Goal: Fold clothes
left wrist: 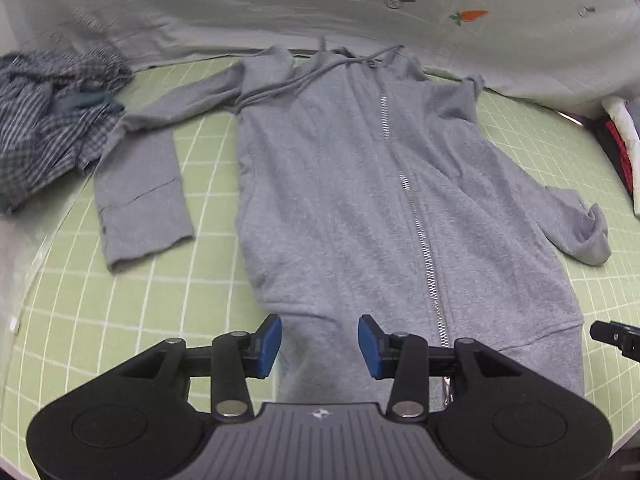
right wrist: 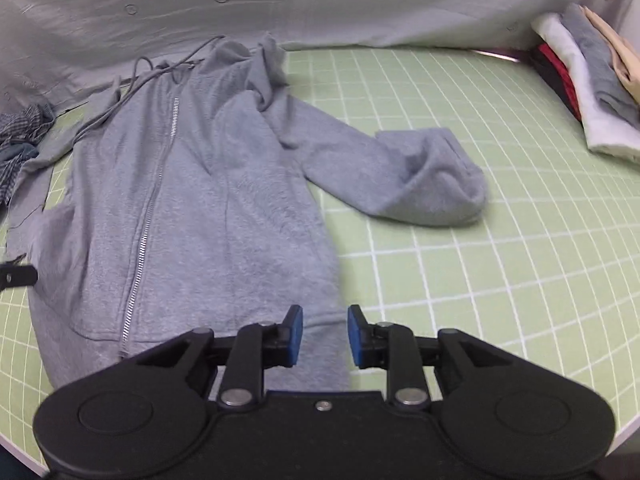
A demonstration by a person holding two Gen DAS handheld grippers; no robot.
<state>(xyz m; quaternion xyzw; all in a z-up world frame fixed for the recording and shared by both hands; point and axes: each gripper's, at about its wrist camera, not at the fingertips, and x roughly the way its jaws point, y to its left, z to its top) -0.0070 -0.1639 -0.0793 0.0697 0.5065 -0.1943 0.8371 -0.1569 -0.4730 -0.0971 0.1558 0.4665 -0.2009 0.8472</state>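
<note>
Grey zip-up hoodie (left wrist: 360, 200) lies front-up and zipped on the green grid mat (right wrist: 480, 280), hood end toward the pale carrot-print cloth (left wrist: 360, 8) at the back, hem nearest both cameras. Left gripper (left wrist: 320, 344) hangs over the hem left of the zipper (left wrist: 416, 224), jaws apart, blue pads clear of the fabric, nothing pinched. Right gripper (right wrist: 325, 334) hangs over the hem's right corner, jaws narrower but still apart, nothing between them. Judgement: garment is spread but not yet folded; sleeves come first. Left sleeve (left wrist: 140, 184) lies bent beside the body; right sleeve (right wrist: 400, 176) angles outward with its cuff doubled over. To do it well: pinch each cuff through both layers, lay the sleeve straight across the chest, flatten the doubled cuff, keep the drawstrings (left wrist: 288, 80) tucked in. No containers in view: a crumpled checked shirt (left wrist: 48, 120) waits at left, a stack of folded clothes (right wrist: 588, 92) sits at far right.
</note>
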